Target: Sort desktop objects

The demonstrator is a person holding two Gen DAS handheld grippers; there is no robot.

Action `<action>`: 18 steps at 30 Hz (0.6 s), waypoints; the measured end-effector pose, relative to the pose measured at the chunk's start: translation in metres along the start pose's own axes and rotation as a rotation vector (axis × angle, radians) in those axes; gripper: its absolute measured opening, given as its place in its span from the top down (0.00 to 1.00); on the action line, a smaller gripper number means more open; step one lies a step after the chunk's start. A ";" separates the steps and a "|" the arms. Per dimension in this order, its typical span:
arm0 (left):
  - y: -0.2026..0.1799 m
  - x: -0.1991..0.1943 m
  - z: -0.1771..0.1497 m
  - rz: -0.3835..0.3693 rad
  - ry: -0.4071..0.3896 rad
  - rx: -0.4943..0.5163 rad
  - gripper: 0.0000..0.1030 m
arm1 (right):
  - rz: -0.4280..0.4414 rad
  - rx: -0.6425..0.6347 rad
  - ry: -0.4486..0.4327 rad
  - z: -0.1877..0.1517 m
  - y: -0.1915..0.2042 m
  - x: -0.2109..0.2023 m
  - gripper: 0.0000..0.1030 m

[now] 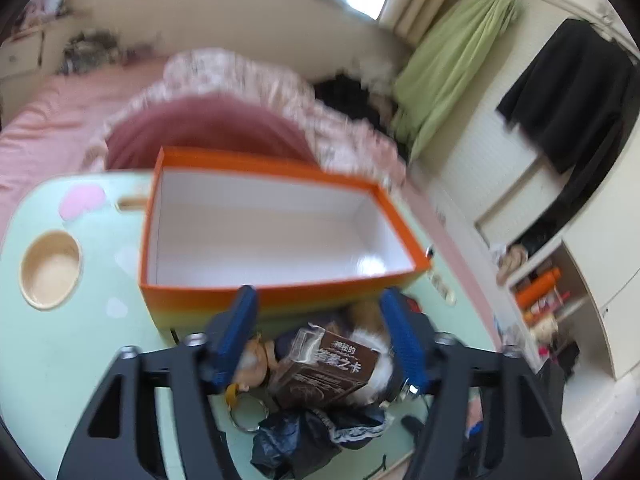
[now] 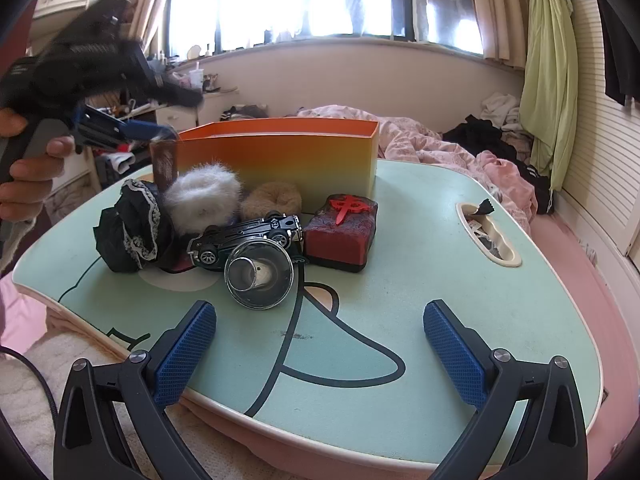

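An orange box (image 1: 280, 300) with a bare white inside stands at the back of the mint lap table (image 2: 440, 280). My left gripper (image 1: 320, 294) is open just in front of it. A brown card box (image 1: 324, 368) lies between its fingers, and neither pad presses on it. In the right wrist view a hand holds that left gripper (image 2: 140, 130) above the brown card box (image 2: 164, 164). Beside it lie a black lace cloth (image 2: 128, 228), a white fluffy scrunchie (image 2: 204, 192), a tan scrunchie (image 2: 272, 200), an overturned toy car (image 2: 244, 240), a clear cup (image 2: 258, 276) and a red block (image 2: 340, 236). My right gripper (image 2: 320, 340) hangs open near the front edge, holding nothing.
A round cup recess (image 1: 50, 268) sits at the table's left end, and a slot (image 2: 508, 256) with small items is at its right. A key ring (image 1: 248, 416) lies by the pile. Pink bedding (image 2: 440, 148) lies behind the table, and green cloth (image 2: 548, 80) hangs at the right.
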State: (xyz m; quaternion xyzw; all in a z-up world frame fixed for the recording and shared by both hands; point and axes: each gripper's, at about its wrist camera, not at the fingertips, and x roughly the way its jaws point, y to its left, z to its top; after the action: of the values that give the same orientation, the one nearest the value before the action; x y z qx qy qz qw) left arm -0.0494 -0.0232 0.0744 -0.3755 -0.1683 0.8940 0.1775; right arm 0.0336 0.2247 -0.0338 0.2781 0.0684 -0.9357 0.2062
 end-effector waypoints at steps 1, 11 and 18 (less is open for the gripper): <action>-0.005 -0.008 -0.003 0.033 -0.036 0.029 0.26 | 0.000 0.000 0.000 0.000 0.000 0.000 0.00; -0.016 -0.030 -0.106 0.302 0.048 0.262 0.21 | -0.001 -0.001 0.000 0.000 0.000 0.001 0.00; -0.016 0.006 -0.121 0.352 0.011 0.237 0.00 | -0.002 0.000 -0.001 0.000 0.000 0.001 0.00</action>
State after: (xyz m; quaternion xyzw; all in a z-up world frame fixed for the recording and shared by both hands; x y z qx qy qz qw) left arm 0.0380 0.0142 -0.0024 -0.3805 0.0073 0.9226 0.0624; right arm 0.0327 0.2244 -0.0347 0.2777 0.0685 -0.9360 0.2051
